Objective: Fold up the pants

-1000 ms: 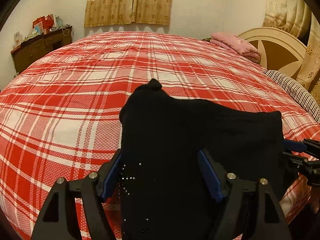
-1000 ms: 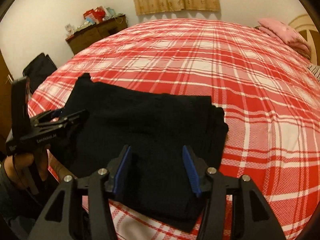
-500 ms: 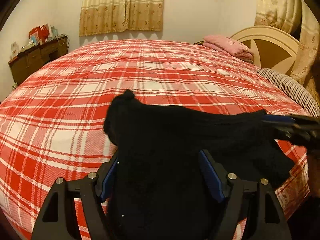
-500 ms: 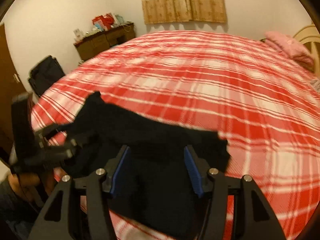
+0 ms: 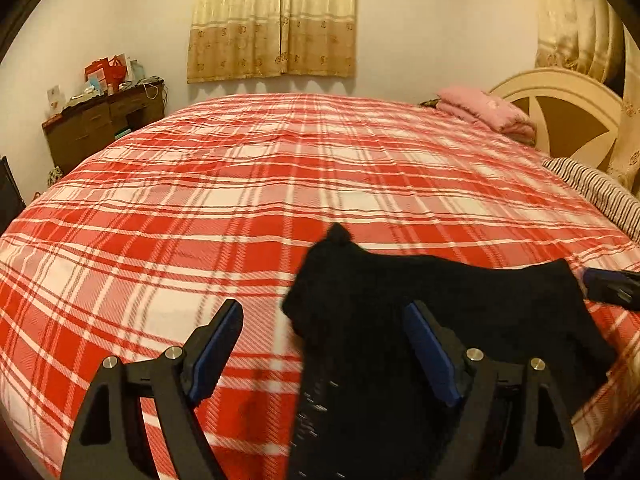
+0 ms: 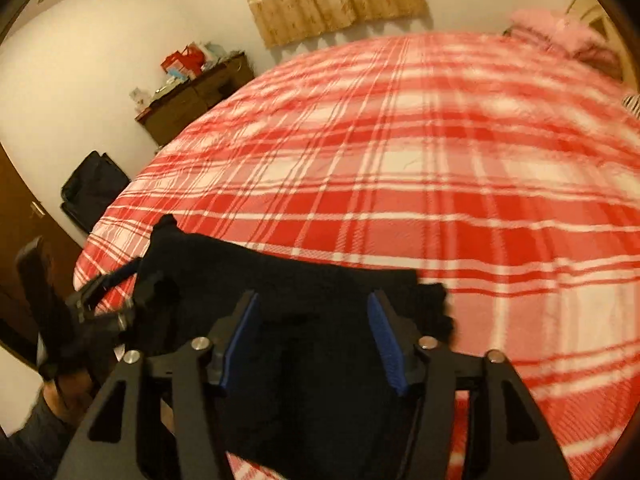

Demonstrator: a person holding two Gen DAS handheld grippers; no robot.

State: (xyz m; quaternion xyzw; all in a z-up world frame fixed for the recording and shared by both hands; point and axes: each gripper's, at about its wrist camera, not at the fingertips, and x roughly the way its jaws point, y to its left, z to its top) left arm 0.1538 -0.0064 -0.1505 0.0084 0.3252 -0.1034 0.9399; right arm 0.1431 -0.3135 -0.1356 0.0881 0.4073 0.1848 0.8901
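Note:
The black pants [image 5: 420, 320] lie folded on the near edge of the red plaid bed [image 5: 280, 184]. My left gripper [image 5: 324, 316] is open and holds nothing; the pants' left edge lies between its fingers. My right gripper [image 6: 316, 308] is open over the pants [image 6: 304, 292], near their right end. The right gripper's tip [image 5: 608, 284] shows at the pants' right end in the left wrist view. The left gripper [image 6: 100, 296] shows at the pants' left end in the right wrist view.
A pink folded blanket [image 5: 484, 112] and a cream headboard [image 5: 568, 112] are at the far right. A striped pillow [image 5: 596, 192] lies at the right edge. A brown dresser [image 5: 100, 124] stands at the far left. A black bag [image 6: 92, 192] sits on the floor.
Both wrist views have risen and tilted, showing more room. The left gripper has shifted left, so the pants now sit right of its centre. Both grippers stay open.

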